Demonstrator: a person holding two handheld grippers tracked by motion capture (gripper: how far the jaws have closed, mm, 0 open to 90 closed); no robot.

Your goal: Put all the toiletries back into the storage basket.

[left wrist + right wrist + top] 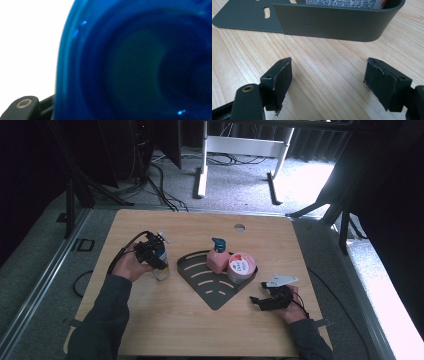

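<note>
Nearest the bench's front edge, toward its right corner, the right gripper (261, 301) lies low over the pale wooden bench (165, 330), held in the person's right hand (292, 309), with its grey three-cornered plate (281, 280) on top; its two black fingers (279, 80) stand wide apart with bare wood grain between them, gripping nothing; in the right gripper view they face the curved outer wall of the dark grey quarter-round metal tray (332, 23), which sits near but apart from them; the tray's flat slotted floor runs off to the upper left in that view, and a printed white label shows just over its wall.

Farther in, about the middle of the bench, that tray (212, 292) carries two things against its rear wall: a round pink-lidded tub (241, 266) on the right, and just beside it on the left a pink pump bottle with a blue dispenser head (218, 256); whether the two touch cannot be told.

Toward the bench's left edge, level with the tray, the left gripper (154, 255) is held in the person's left hand (129, 266) against an upright, pale-bottomed, dark-topped bottle with a white cap (161, 262), which stands on the bench just left of the tray; the fingers appear closed around its upper part; in the left gripper view a blurred deep-blue curved surface (135, 65) presses right up to the lens.

Beyond the rear edge lie grey carpet, black cables and a white frame.
</note>
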